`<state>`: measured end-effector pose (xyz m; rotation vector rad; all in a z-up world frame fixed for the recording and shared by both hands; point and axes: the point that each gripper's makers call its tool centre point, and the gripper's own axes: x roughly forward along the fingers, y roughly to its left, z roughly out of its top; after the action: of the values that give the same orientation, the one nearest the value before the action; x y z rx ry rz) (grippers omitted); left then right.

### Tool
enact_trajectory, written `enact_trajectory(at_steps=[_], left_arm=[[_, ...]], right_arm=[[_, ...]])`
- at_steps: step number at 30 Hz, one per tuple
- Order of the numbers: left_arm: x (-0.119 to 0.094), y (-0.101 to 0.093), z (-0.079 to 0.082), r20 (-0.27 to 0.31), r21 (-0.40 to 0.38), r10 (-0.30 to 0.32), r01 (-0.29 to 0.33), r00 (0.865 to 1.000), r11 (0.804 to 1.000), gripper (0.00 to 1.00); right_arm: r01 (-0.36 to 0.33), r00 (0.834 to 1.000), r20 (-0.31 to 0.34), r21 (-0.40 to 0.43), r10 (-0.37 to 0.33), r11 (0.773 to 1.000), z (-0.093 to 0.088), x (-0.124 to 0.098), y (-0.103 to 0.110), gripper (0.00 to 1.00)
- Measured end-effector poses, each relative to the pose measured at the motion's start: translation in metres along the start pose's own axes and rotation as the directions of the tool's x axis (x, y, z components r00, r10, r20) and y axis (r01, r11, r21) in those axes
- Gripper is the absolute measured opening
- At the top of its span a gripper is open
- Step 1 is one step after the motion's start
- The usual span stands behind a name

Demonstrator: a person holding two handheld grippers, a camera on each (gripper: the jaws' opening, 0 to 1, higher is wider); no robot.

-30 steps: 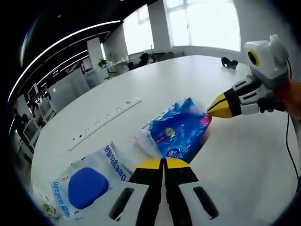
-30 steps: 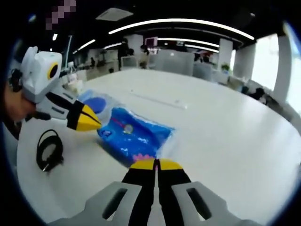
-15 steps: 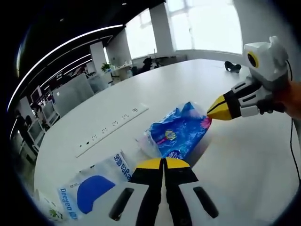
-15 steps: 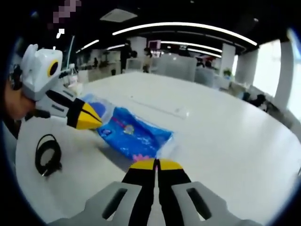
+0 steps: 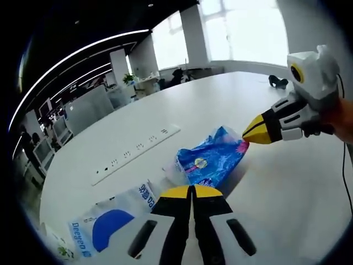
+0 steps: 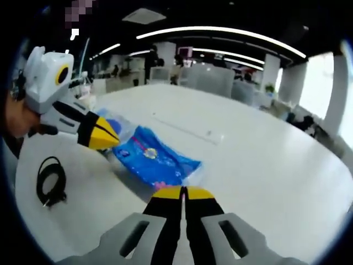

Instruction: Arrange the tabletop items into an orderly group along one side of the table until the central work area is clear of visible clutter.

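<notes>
A blue printed plastic pack (image 5: pixel 212 161) (image 6: pixel 153 161) lies flat on the white table (image 5: pixel 276 187). My left gripper (image 5: pixel 192 191) is shut and empty, hovering just short of the pack's near end; in the right gripper view it (image 6: pixel 108 138) comes in from the left above the pack's far end. My right gripper (image 6: pixel 182 192) is shut too, close to the pack's pink-flowered corner, and in the left gripper view it (image 5: pixel 246 134) points at that corner. A clear packet with a blue pad (image 5: pixel 113 227) (image 6: pixel 113 122) lies beside the pack.
A white power strip (image 5: pixel 137 154) (image 6: pixel 186 128) lies flat farther out on the table. A coiled black cable (image 6: pixel 48 180) rests near the table edge. A small dark object (image 5: pixel 277 83) sits at the far side. Office desks stand beyond.
Both views have pulled back and risen a little, so the pack looks smaller. The pack, packet and strip have not moved. Both grippers stay shut.
</notes>
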<state>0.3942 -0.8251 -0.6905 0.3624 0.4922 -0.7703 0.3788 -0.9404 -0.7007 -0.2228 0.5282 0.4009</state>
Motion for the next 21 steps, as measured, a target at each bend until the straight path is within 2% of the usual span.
enact_trajectory(at_steps=[10,17,21], left_arm=[[0.004,0.001,-0.017,-0.049,-0.016,0.007,-0.008,0.999,1.000,0.00],[0.010,-0.006,-0.023,-0.076,-0.036,-0.011,0.009,0.997,0.999,0.00],[0.012,-0.008,-0.031,-0.103,-0.038,-0.011,0.007,0.995,0.999,0.00]], right_arm=[[-0.020,0.999,-0.031,0.006,0.021,1.000,-0.010,0.007,0.009,0.00],[-0.003,0.997,-0.083,0.025,0.005,1.000,-0.028,0.006,0.009,0.00],[-0.001,0.996,-0.085,0.040,0.005,0.999,-0.030,0.006,0.010,0.00]])
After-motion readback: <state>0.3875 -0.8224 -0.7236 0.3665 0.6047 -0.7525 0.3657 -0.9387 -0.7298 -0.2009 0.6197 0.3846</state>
